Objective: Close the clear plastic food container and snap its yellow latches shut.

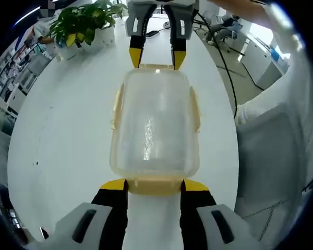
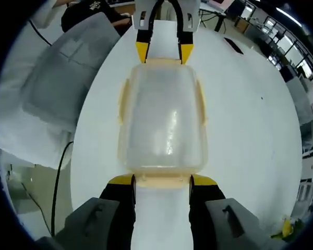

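Left tool (image 1: 154, 185) and right tool (image 2: 161, 180) open, straddling opposite container (image 1: 155, 125) end latches

Black hand-held gripper (image 1: 154, 185) jaws, yellow tips, grey housing

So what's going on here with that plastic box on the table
A person holds a gripper in each hand at opposite ends of a clear container on a white table. The left gripper has its jaws open either side of the yellow end latch nearest it, and the right gripper does the same at the other end latch. The lid is on; the side latches look flared out, so probably not snapped yet.
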